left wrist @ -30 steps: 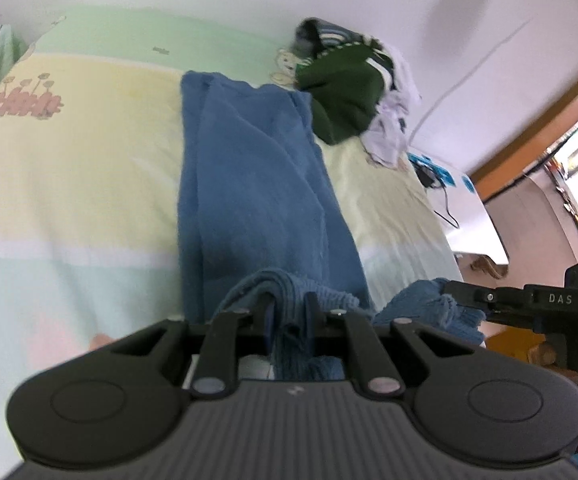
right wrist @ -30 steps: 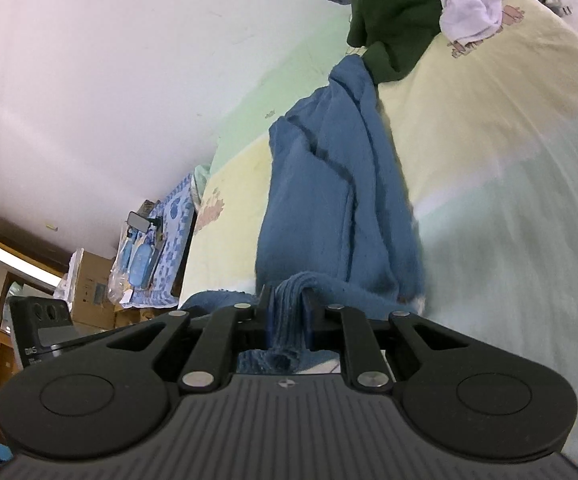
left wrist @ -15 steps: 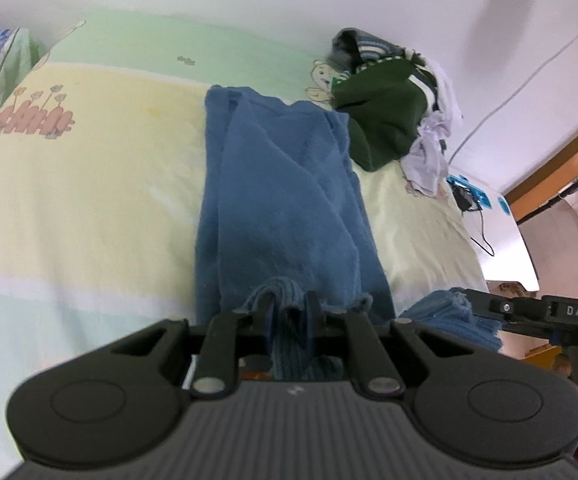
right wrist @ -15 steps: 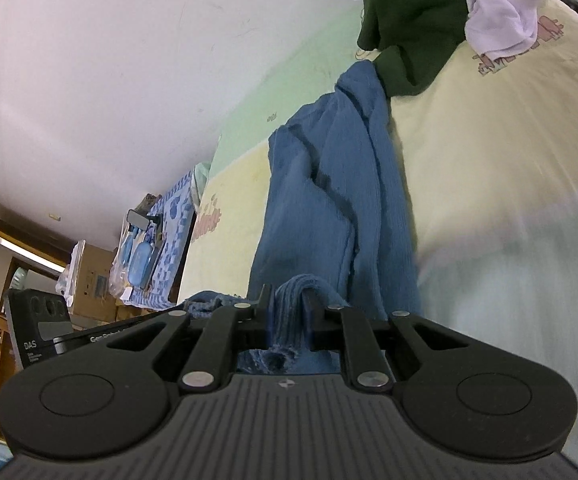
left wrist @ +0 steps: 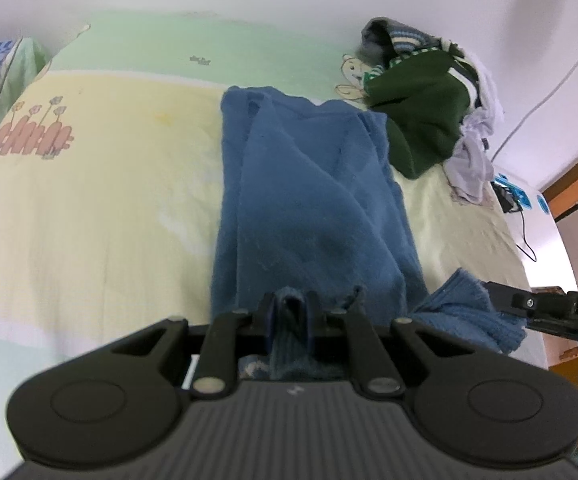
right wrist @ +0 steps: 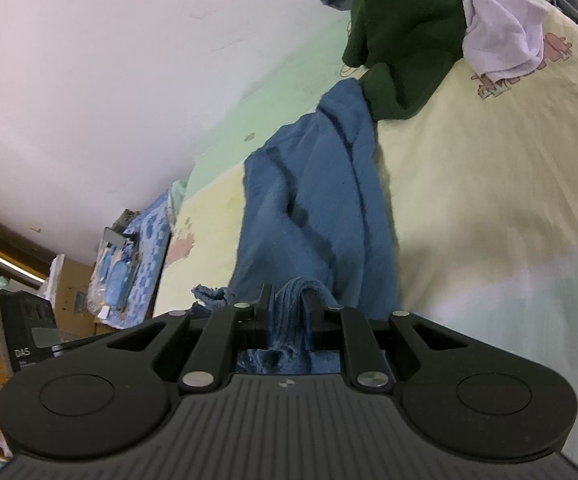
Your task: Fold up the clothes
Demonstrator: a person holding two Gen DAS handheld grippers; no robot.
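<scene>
Both tools grip the near hem of the long blue fleecy garment (left wrist: pixel 309 200): the left gripper (left wrist: pixel 289 306) and the right gripper (right wrist: pixel 289 300) each have their fingers clenched on a bunched fold of it, the rest stretched ahead along the pastel bedsheet (left wrist: pixel 89 200). The far end, touching the dark green sweater (left wrist: pixel 421 120), could drag it along; uneven pulling would skew the fold.

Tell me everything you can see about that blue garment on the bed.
The blue garment looks like soft, fuzzy knit. It lies stretched lengthwise across the yellow-and-green bedsheet, folded narrow with long creases. Its far end touches the dark green garment. The left gripper and right gripper each pinch its near edge.
</scene>
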